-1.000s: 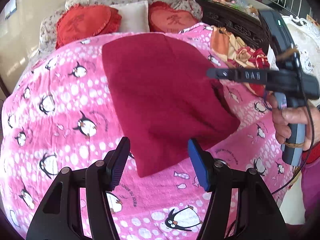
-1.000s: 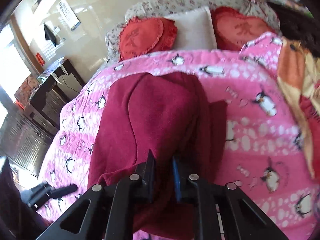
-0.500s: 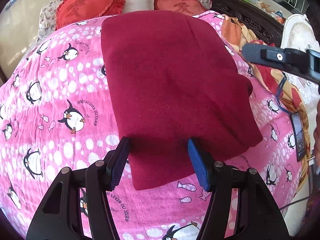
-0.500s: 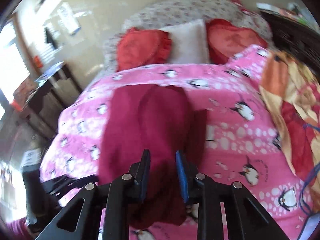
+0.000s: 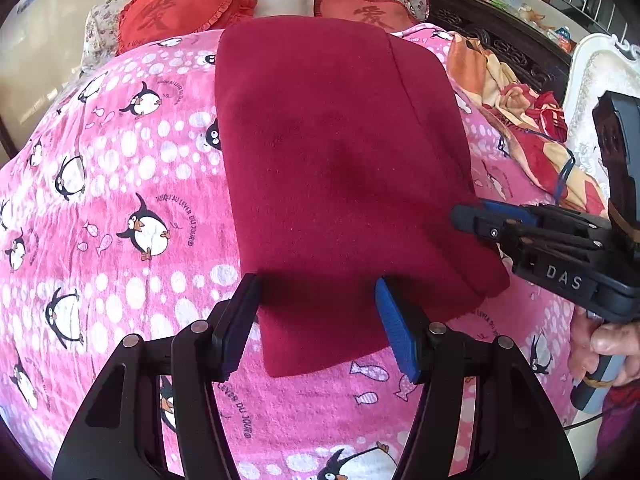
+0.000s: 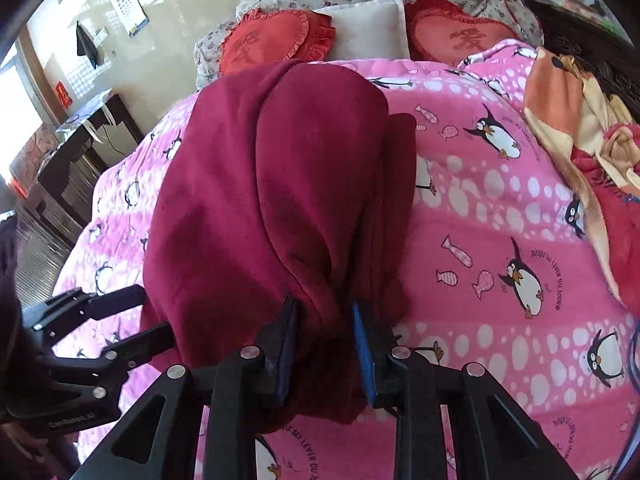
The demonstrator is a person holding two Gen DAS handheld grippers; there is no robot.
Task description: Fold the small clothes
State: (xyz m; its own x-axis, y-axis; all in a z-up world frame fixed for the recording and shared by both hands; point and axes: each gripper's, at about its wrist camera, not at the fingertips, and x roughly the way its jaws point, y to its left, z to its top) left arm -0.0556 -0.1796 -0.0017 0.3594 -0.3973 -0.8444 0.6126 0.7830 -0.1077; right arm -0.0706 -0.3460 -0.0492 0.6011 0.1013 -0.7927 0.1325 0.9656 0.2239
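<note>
Red garment is lying on penguin blanket, cushions behind; your right hand-held gripper is pinching its near edge, left hand-held gripper is hovering spread.

Both feeds reach me bright and sharp, with no motion blur. Strong daylight washes the pink penguin-print fleece blanket across the middle of the left wrist view. In the right wrist view a window at the left edge is blown out to white. A dark shadow lies on the dark red fleece garment just beyond my left tool, lower centre. Fisheye bending curves the bed, and the frame corners fall to black.
</note>
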